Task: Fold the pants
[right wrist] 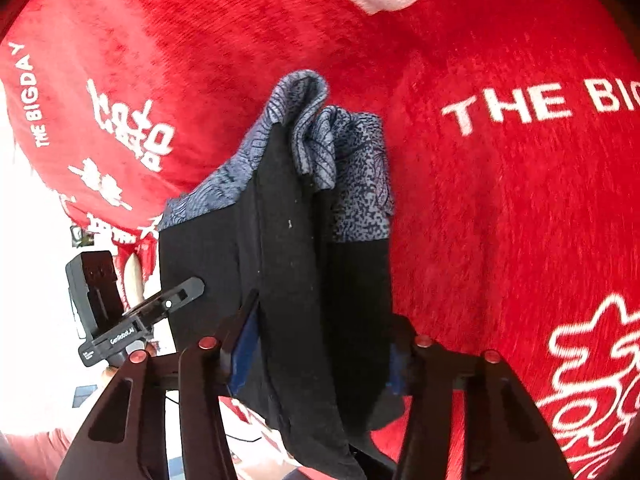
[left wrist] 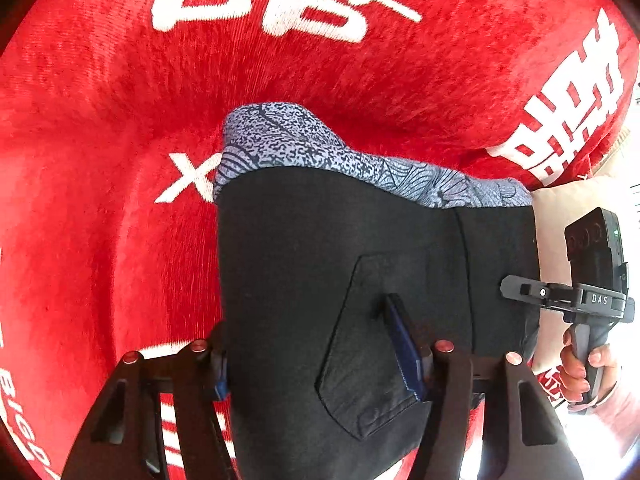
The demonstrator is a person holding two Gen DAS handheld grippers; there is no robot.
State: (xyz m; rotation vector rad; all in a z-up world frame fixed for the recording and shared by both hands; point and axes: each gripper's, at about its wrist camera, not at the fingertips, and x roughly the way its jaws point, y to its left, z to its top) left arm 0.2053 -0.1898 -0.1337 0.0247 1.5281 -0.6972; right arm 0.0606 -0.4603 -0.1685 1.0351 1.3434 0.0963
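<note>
Hanging between the two grippers, the black pants (left wrist: 304, 248) sit above a red cloth (left wrist: 100, 120) printed with white lettering, with a back patch pocket (left wrist: 360, 344) facing the left wrist camera. A blue-grey patterned band (left wrist: 288, 140) runs along their far edge; in the right wrist view that band (right wrist: 348, 152) bunches into soft rolls, so whether it is a waistband lining or a second layer cannot be told.

The cloth looks light and limp: it sags and creases wherever it is not held, and has no stiffness to keep a fold line by itself. It seems a matte, fairly grippy weave, unlikely to slip from rubber pads, and not fragile. Doubled seams and the pocket edges probably give the firmest purchase, since a single thin layer would stretch and pucker. Taking hold at opposite edges, level with each other, should keep the fabric taut enough to lay flat.

The left gripper (left wrist: 320, 360) has fabric filling the wide gap between its blue-padded fingers (left wrist: 404, 344); whether they press it firmly I cannot tell. The right gripper (right wrist: 320, 360) likewise stands spread around a thick bundle of pants (right wrist: 304, 280), its pads (right wrist: 244, 344) touching cloth on both sides. In the left view, the right gripper's slim tip (left wrist: 516, 288) lies against the pants' edge, the person's hand (left wrist: 584, 368) on its handle.
</note>
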